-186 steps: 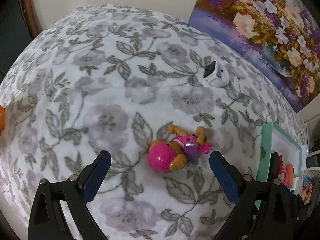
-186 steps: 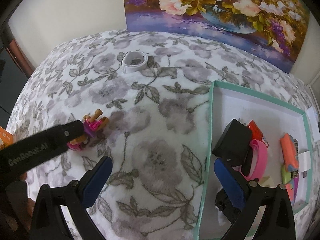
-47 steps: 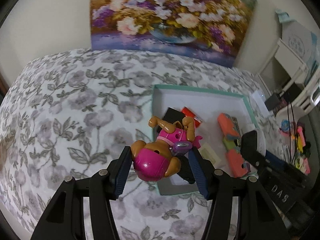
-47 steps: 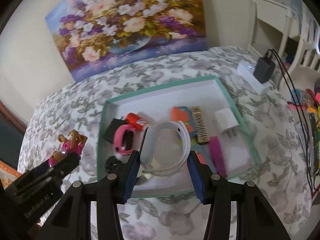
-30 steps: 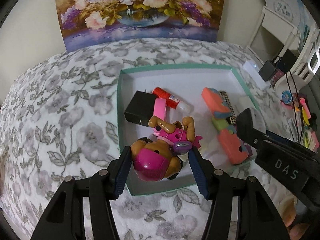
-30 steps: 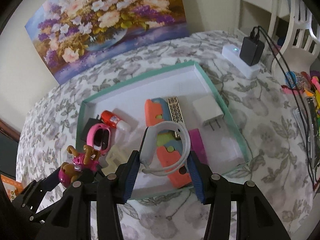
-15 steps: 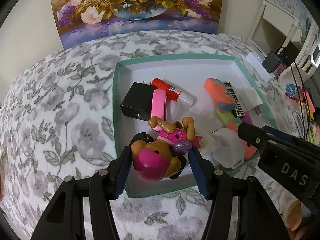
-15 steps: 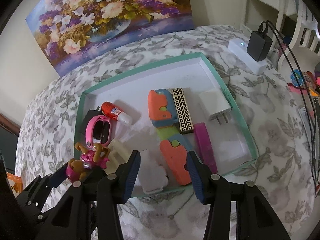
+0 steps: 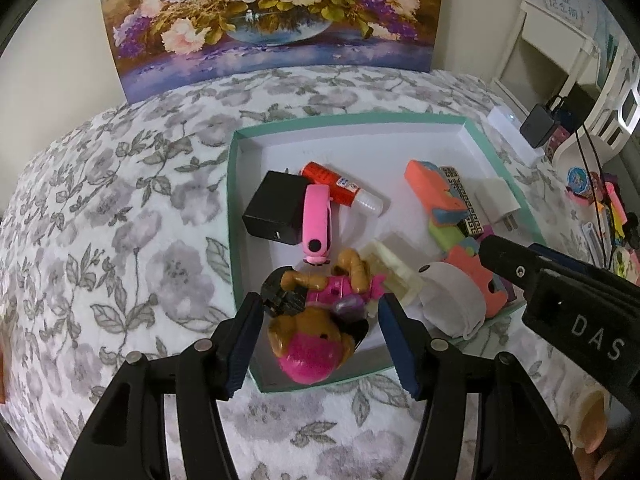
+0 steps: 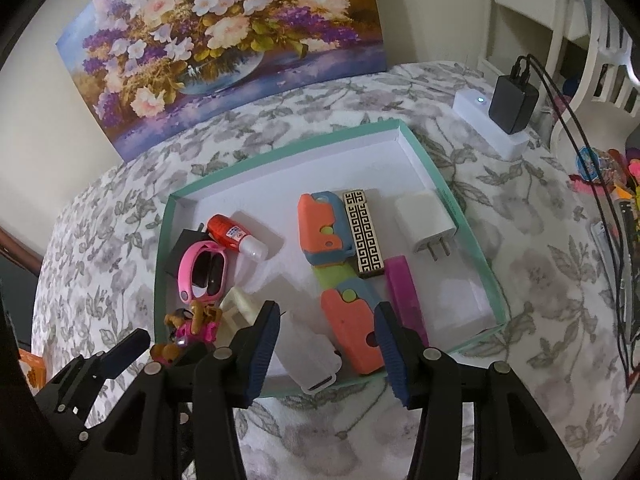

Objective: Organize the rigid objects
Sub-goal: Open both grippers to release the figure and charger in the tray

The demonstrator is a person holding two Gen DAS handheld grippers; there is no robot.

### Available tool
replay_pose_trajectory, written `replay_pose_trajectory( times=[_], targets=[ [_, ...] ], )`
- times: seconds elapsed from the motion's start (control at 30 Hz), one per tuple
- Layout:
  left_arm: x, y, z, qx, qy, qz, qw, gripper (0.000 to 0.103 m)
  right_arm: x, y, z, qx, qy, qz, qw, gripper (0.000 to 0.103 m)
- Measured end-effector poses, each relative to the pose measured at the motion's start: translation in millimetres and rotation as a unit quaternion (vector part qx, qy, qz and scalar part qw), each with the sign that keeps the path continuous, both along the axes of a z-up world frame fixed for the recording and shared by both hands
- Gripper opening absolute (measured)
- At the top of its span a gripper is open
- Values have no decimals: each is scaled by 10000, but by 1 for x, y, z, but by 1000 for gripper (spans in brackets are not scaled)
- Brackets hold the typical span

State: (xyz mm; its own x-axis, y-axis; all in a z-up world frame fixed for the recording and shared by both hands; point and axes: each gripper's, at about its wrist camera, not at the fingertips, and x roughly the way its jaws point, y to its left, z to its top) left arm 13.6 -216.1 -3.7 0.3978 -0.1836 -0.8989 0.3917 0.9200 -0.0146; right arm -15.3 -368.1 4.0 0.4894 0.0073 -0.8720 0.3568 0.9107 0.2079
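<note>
Pink toy dog [image 9: 316, 332] is lying in your teal box [image 9: 505, 164]; both your left gripper [image 9: 320, 340] and right gripper [image 10: 326, 344] are standing open, gripping nothing.

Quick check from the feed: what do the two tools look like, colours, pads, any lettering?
Both match: the left tool and right tool have matte black angular bodies with silver screws and ribbed dark blue pads. White letters "DAS" mark the right tool's side in the left wrist view. No cables or sleeves are visible.

Cream wall [image 9: 52, 28]; flower painting [image 9: 272, 12] leaning against it; floral grey-and-white bedspread [image 9: 120, 208]; white furniture [image 10: 560, 8] at right; white power strip [image 10: 488, 124] with black charger [image 10: 514, 102].
</note>
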Motion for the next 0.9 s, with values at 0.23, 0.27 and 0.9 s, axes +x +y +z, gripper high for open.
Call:
replay_pose_trajectory(
  times=[0.23, 0.27, 0.9],
  targets=[
    [7, 20, 12, -113, -99, 411, 9990, 61, -1, 0, 4, -65, -50, -4, 10000, 55],
    [9, 24, 12, -99, -114, 499, 9986, 61, -1, 1, 4, -74, -49, -5, 10000, 56],
    [38, 105, 0, 337, 93, 1987, 9794, 65, 8, 26, -8, -357, 188, 325, 9987, 78]
  ],
)
